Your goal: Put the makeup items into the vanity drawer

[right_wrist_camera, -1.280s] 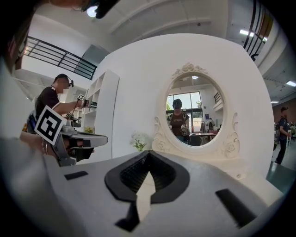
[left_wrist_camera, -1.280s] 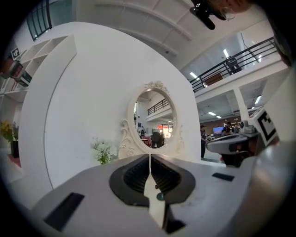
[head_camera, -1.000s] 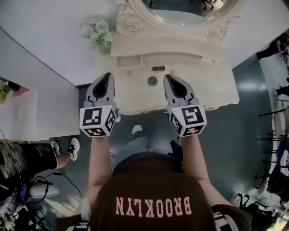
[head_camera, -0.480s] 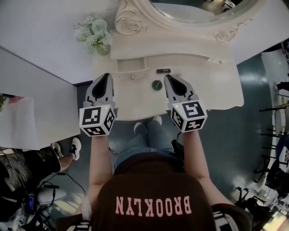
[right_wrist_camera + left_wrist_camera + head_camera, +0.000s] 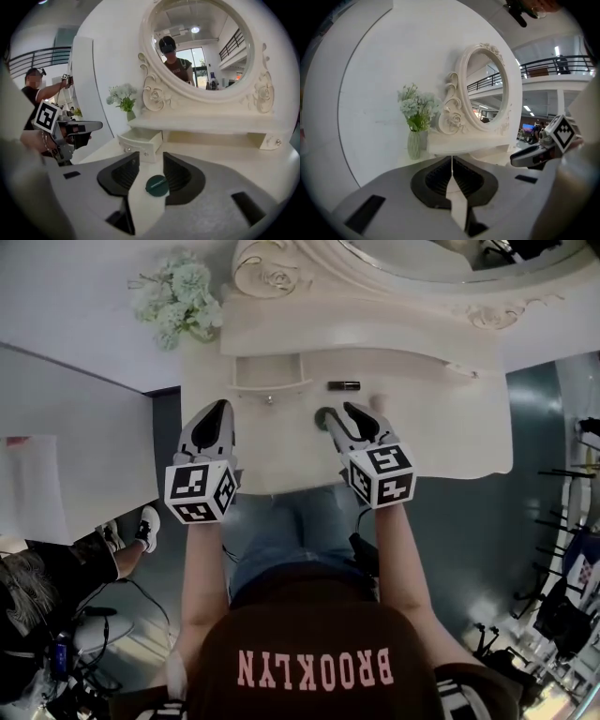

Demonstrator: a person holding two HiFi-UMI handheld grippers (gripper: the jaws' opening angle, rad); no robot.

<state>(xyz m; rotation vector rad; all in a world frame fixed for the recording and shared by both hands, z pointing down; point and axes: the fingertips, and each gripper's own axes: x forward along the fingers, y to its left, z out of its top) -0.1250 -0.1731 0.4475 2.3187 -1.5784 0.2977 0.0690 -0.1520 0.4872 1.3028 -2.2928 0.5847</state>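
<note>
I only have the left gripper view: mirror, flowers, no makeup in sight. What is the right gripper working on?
Observer: The jaws of the right gripper have just been opening; a round green compact lies between them on the vanity top, not gripped.
Operator: Is the drawer open?
Observer: Yes, the small drawer is pulled out, beyond the compact to its left.
Operator: Any other makeup?
Observer: A dark tube lies on the vanity top, farther back than the compact.
</note>
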